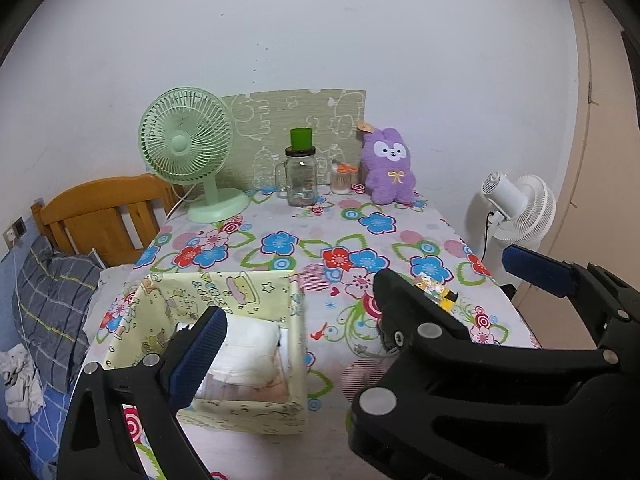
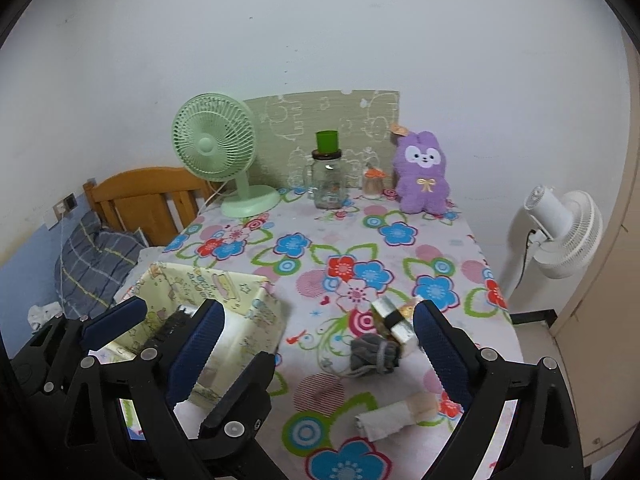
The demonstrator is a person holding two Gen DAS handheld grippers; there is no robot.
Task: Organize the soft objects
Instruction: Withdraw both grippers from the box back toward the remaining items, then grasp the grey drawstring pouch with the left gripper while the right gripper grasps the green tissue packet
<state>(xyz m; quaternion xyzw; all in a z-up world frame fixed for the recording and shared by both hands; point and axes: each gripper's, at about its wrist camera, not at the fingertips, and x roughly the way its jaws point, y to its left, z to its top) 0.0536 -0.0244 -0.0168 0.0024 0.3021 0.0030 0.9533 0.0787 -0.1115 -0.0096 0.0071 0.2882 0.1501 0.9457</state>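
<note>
Above the flowered table, both grippers are being held spread and empty, so the grey pouch beside the box is risking being nudged rather than pinched.

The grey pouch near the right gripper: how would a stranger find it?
On the flowered tablecloth, look right of the yellow fabric box. The grey pouch lies crumpled against a small black-banded box; unlike the rolled white cloth, it has drawstrings.

Fabric bin on table's left; pouch right of it; plush rabbit far behind
</note>
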